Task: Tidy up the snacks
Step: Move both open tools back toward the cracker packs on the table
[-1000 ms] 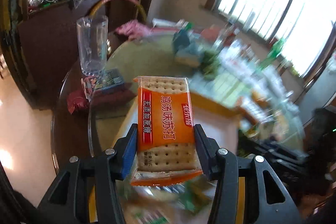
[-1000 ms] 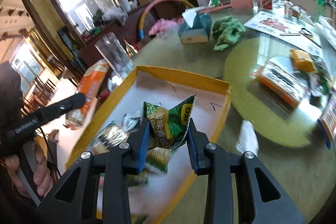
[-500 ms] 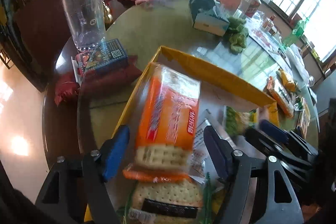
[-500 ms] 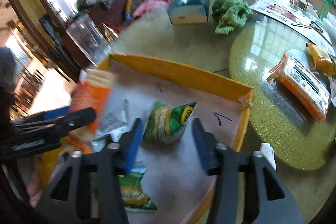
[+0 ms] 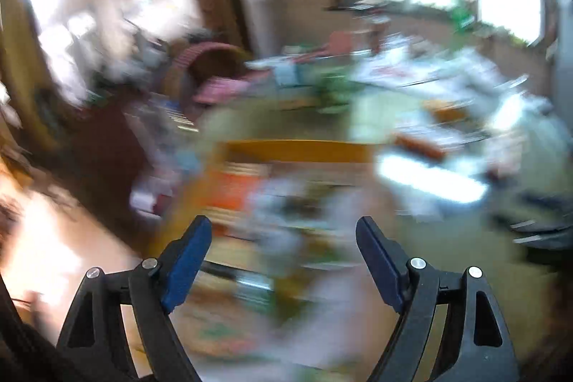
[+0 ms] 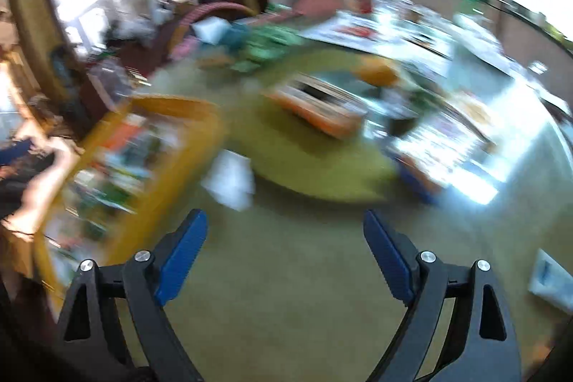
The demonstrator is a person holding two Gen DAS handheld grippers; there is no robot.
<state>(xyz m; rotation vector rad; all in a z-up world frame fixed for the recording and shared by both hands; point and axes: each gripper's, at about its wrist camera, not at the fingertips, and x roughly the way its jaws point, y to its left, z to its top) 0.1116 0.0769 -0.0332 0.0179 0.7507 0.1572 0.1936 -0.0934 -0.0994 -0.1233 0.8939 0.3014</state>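
Both views are heavily motion-blurred; we note only what reads clearly.

Left wrist view, from the left: our left gripper (image 5: 283, 231) has its jaws spread wide with nothing between the blue pads (image 5: 186, 260). Ahead of them lies the yellow-rimmed tray (image 5: 301, 149), its far wall across the middle of the frame. Inside, toward its left, an orange packet (image 5: 232, 192) lies flat; other wrappers beside it are smeared past telling. Beyond the tray's right end, a bright glare on the table (image 5: 429, 181).

Right wrist view, from the left: the tray (image 6: 211, 117) sits at the left, with snack packets in it, orange and green, indistinct. Just right of its rim, a white scrap (image 6: 231, 179) on the table. Our right gripper (image 6: 286, 231) hangs over bare tabletop, jaws wide, empty. Further right and back, an orange-edged pack (image 6: 318, 108) rests on the green turntable (image 6: 315, 163), well apart from the tray.
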